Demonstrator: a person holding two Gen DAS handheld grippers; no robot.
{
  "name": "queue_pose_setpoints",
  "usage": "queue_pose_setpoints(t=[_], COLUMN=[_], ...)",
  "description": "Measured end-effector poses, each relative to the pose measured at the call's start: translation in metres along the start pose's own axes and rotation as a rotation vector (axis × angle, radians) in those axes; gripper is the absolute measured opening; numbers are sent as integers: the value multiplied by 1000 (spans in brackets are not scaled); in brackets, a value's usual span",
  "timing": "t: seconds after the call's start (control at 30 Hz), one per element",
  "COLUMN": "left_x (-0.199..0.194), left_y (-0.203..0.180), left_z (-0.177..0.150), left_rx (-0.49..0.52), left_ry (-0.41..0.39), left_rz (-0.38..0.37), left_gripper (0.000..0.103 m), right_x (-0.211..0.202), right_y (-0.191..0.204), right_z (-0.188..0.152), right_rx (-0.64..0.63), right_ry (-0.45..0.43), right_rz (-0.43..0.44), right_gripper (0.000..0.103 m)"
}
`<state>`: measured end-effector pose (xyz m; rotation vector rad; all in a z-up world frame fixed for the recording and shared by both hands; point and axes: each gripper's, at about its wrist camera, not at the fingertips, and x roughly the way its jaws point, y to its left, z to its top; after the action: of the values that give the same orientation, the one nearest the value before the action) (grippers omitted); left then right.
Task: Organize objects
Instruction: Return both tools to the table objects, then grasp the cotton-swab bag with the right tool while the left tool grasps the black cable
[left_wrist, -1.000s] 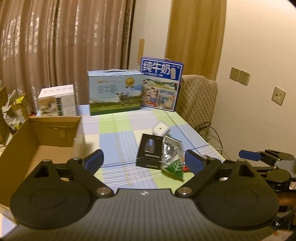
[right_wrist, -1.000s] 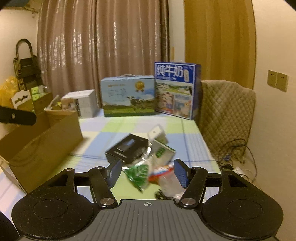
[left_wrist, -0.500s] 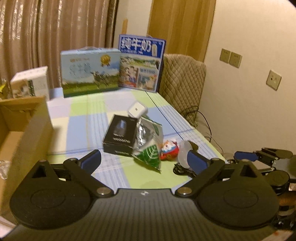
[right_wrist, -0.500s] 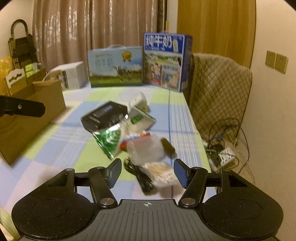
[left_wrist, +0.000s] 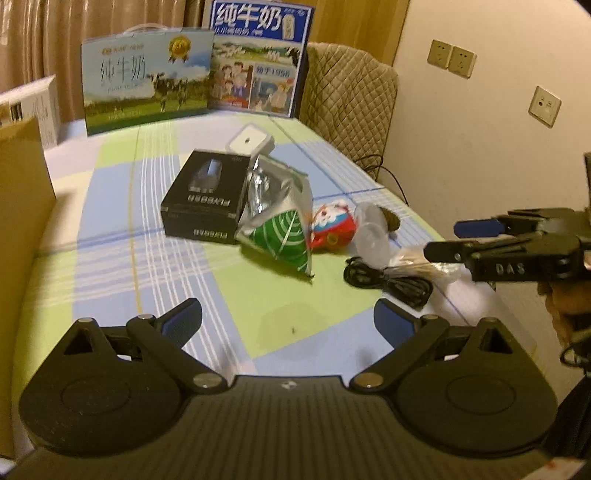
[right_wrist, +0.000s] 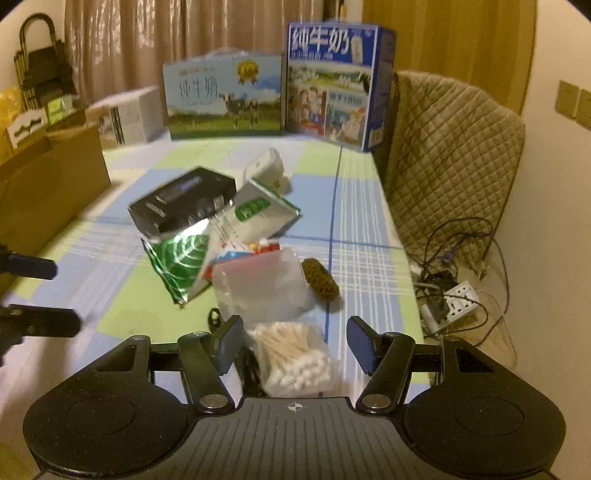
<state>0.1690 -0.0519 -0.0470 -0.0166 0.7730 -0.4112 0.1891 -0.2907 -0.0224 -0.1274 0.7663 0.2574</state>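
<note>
A pile lies on the checked tablecloth (left_wrist: 110, 236): a black box (left_wrist: 203, 199), a green foil bag (left_wrist: 280, 229), a small white box (left_wrist: 249, 142), a red toy (left_wrist: 332, 229), a clear plastic cup (left_wrist: 371, 232), a black cable (left_wrist: 388, 282) and a pine cone (right_wrist: 319, 282). My left gripper (left_wrist: 288, 317) hangs open over bare cloth in front of the pile. My right gripper (right_wrist: 295, 341) stands open low over a bag of cotton swabs (right_wrist: 295, 358), which lies between its fingers without touching them. An open cardboard box (right_wrist: 48, 184) stands at the left.
Two milk cartons (right_wrist: 225, 96) (right_wrist: 332, 81) and a white carton (right_wrist: 129, 114) stand along the table's far edge. A chair with a quilted cover (right_wrist: 443, 166) is at the right. A power strip (right_wrist: 454, 299) and wires lie on the floor beside the table's right edge.
Both grippers have come down and closer to the pile. The left view swung from the cardboard box toward the objects. The right gripper now stands over the cotton swabs.
</note>
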Motion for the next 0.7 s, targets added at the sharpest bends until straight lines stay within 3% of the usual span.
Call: queue_pose_setpoints(t=[0.2,0.3,0.47,0.7], left_x=[5,7,8,5], left_y=[9,10,10,16], left_z=[-1,1,0,1], left_rx=[-41,-60,-66,-89], left_ry=[22,26,36,26], left_rz=[-11,-27,-28,-12], left_gripper=[98,98,98,98], right_x=[24,27,28,18], right_y=[-5,-7,-7,17], right_z=[-2,-4,-5,-14], right_rx=[-1,25,62,69], right_ry=[88,99,131,141], right_rz=[10,23,8,103], right_gripper=[57,37,24,21])
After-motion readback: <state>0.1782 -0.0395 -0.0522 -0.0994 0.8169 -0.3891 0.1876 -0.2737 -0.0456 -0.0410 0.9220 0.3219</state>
